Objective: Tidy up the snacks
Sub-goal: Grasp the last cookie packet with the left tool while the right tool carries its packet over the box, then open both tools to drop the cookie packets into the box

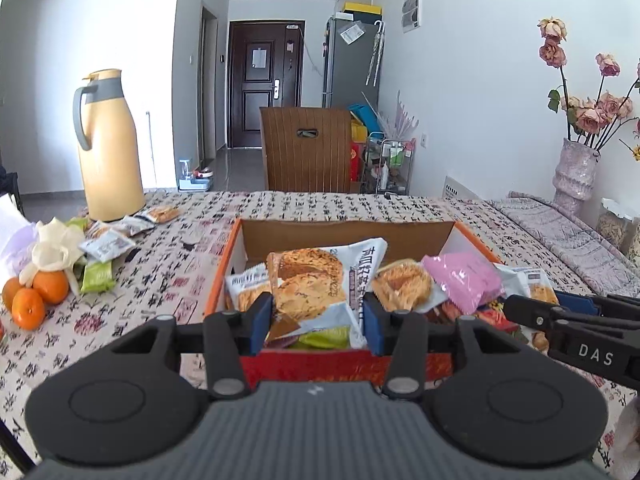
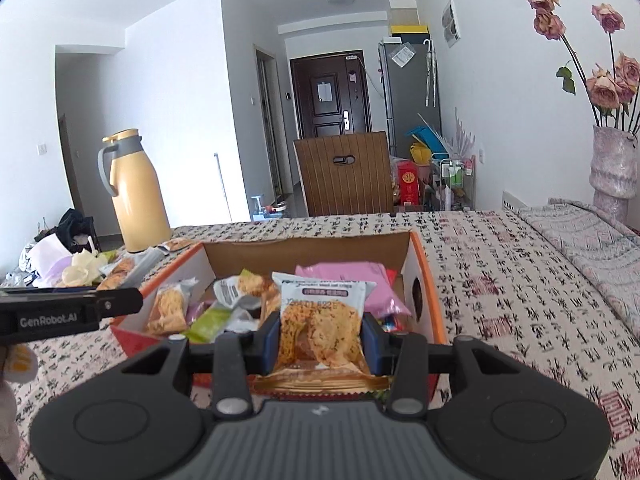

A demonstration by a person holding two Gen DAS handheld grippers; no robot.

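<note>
Nearest, the left gripper (image 1: 316, 316) pinches a cracker packet (image 1: 310, 284) between its blue pads, and the right gripper (image 2: 322, 336) is clamped tight on a second cracker packet (image 2: 320, 320). Both packets hang at the near edge of the orange-rimmed cardboard box (image 1: 348, 229), over the heap of snacks already inside it.

The step in hand looks like sorting packets by kind, judging from the two like packets held. To do it well, keep each packet clear of the box's near wall so a corner does not snag, and hold the two grippers apart, since the right one sits just right of the left one's packet. These crinkly foil bags slip and the crackers crush, so the squeeze should stay no firmer than it is.

Inside the box, a pink packet (image 1: 460, 280) lies toward the right wall. Left of the box, loose packets (image 1: 108, 244) and oranges (image 1: 36, 294) wait on the patterned tablecloth (image 1: 320, 200). Beyond them, far left of the box, stands a yellow thermos jug (image 1: 110, 148)
</note>
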